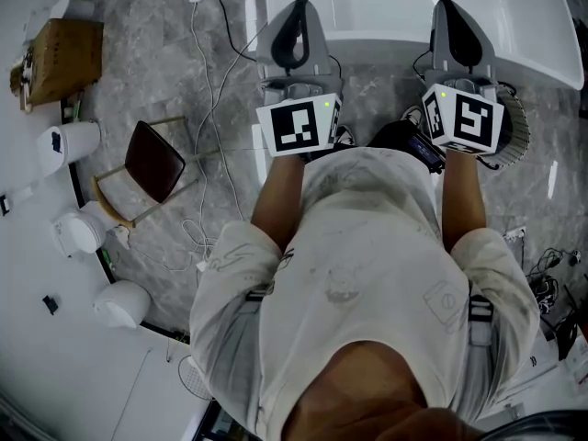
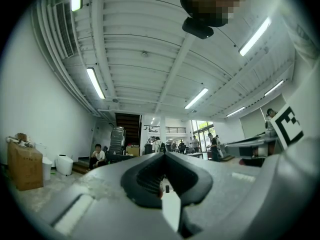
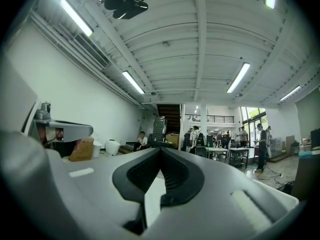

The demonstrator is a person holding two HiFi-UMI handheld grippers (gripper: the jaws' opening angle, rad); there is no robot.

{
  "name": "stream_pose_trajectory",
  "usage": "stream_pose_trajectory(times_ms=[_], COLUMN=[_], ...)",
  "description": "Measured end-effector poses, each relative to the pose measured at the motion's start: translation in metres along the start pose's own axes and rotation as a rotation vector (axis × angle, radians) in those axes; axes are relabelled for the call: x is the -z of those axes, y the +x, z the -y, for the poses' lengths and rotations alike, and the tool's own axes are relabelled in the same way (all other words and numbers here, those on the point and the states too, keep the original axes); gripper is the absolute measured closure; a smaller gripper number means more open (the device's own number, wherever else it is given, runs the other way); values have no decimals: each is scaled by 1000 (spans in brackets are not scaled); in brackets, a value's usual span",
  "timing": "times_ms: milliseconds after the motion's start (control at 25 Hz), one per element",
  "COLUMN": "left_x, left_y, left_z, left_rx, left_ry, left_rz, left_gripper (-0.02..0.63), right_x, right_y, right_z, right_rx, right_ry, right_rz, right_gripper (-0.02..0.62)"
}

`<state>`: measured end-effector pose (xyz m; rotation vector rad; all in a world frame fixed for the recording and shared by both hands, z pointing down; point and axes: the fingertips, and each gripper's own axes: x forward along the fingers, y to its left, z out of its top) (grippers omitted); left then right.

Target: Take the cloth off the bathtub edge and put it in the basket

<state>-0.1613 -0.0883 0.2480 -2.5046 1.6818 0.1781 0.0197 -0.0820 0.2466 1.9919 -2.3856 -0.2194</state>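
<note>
Bathtub edge (image 1: pixel 377 28) ahead; open floor (image 1: pixel 165 72) leftward

I get bright, even light from the ceiling tube lights (image 3: pixel 240 77), which flare white. Around them both gripper views bow hard and fall black at the rims; below them the near grey surfaces are soft, shadows faint

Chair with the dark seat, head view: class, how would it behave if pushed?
The chair looks rigid and fairly light, with a thin frame. On the smooth floor it would probably slide; pushed high, it might tip.
</note>
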Motion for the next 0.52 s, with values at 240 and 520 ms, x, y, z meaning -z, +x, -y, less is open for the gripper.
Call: stream_pose_trajectory(times_ms=[240,520], left_x=[4,9], left_y=[6,6], left_z=[0,0], left_rx=[5,17], left_ry=[-17,-22], left_rz=[-11,-2], left_gripper=[604,604], right_x=[4,6], right_y=[3,2], right_z=[3,1], right_rx=[7,12], right_ry=[1,-17], right_rz=[-16,-17], right_gripper=[594,594])
